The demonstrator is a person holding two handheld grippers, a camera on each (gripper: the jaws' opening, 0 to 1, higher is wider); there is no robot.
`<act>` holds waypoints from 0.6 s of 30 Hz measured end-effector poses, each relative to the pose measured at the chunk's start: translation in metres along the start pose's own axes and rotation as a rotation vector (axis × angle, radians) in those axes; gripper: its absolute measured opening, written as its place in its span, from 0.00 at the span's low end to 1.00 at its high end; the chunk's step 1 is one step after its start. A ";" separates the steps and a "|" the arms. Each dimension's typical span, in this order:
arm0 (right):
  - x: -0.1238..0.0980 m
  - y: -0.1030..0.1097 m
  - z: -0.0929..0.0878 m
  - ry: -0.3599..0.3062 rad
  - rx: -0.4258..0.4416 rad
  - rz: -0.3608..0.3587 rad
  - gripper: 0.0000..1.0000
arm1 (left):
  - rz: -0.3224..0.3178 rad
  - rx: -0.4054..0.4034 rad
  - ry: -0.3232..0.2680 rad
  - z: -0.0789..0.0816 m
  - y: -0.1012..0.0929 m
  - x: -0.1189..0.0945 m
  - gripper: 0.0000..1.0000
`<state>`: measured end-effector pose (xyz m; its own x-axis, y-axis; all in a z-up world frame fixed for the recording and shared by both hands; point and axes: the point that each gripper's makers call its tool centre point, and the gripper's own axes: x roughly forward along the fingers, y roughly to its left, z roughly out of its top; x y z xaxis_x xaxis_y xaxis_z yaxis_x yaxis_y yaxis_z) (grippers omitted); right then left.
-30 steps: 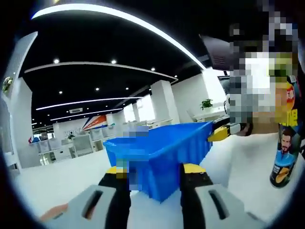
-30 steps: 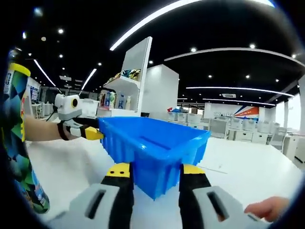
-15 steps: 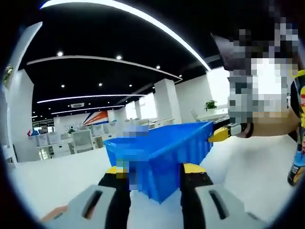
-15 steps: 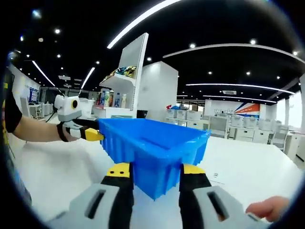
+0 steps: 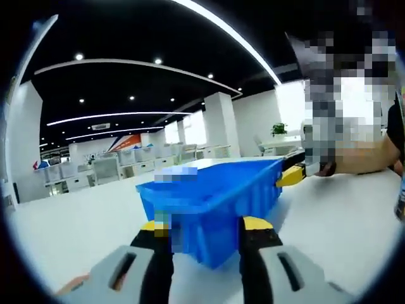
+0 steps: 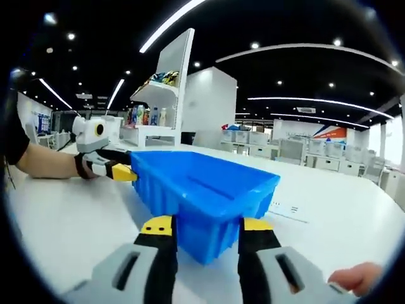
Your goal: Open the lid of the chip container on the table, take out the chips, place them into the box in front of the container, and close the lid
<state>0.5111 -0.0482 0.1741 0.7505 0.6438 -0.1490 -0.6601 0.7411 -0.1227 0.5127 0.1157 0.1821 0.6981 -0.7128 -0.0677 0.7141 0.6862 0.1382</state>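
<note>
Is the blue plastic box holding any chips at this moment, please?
No, in the right gripper view the blue plastic box shows only its bare blue floor.

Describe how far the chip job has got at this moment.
Nothing of the chip handling looks done: what shows inside the blue box holds no chips. In hand: the left gripper and right gripper each straddle a corner of the box on the white table. Opening, transferring and closing remain.

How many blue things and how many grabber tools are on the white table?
Blue box: 1
Grippers: 2, the left gripper and the right gripper
Total: 3
</note>
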 end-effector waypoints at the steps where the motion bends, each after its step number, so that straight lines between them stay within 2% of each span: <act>1: 0.000 0.001 -0.002 0.004 -0.010 0.001 0.34 | 0.000 0.006 0.010 -0.005 -0.001 -0.001 0.40; 2: 0.000 0.001 0.001 -0.017 -0.025 -0.002 0.34 | 0.000 0.007 0.025 -0.005 -0.001 -0.001 0.40; 8: -0.004 0.004 0.000 -0.043 -0.015 -0.004 0.36 | -0.002 0.003 0.006 -0.003 -0.001 -0.002 0.40; 11: -0.005 0.003 -0.003 -0.028 -0.007 -0.007 0.36 | 0.010 -0.002 -0.006 -0.004 -0.003 -0.003 0.42; 15: -0.007 0.001 -0.013 0.012 -0.012 -0.023 0.39 | 0.022 0.003 0.027 -0.008 -0.004 -0.002 0.61; 17: -0.009 -0.001 -0.015 0.017 -0.010 -0.030 0.44 | 0.048 0.012 0.050 -0.012 -0.001 -0.004 0.62; 18: -0.011 -0.001 -0.016 0.016 0.020 -0.031 0.48 | 0.049 0.010 0.051 -0.012 -0.002 -0.005 0.61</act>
<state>0.5034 -0.0592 0.1604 0.7697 0.6177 -0.1610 -0.6359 0.7642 -0.1082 0.5084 0.1196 0.1708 0.7341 -0.6699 -0.1106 0.6786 0.7185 0.1526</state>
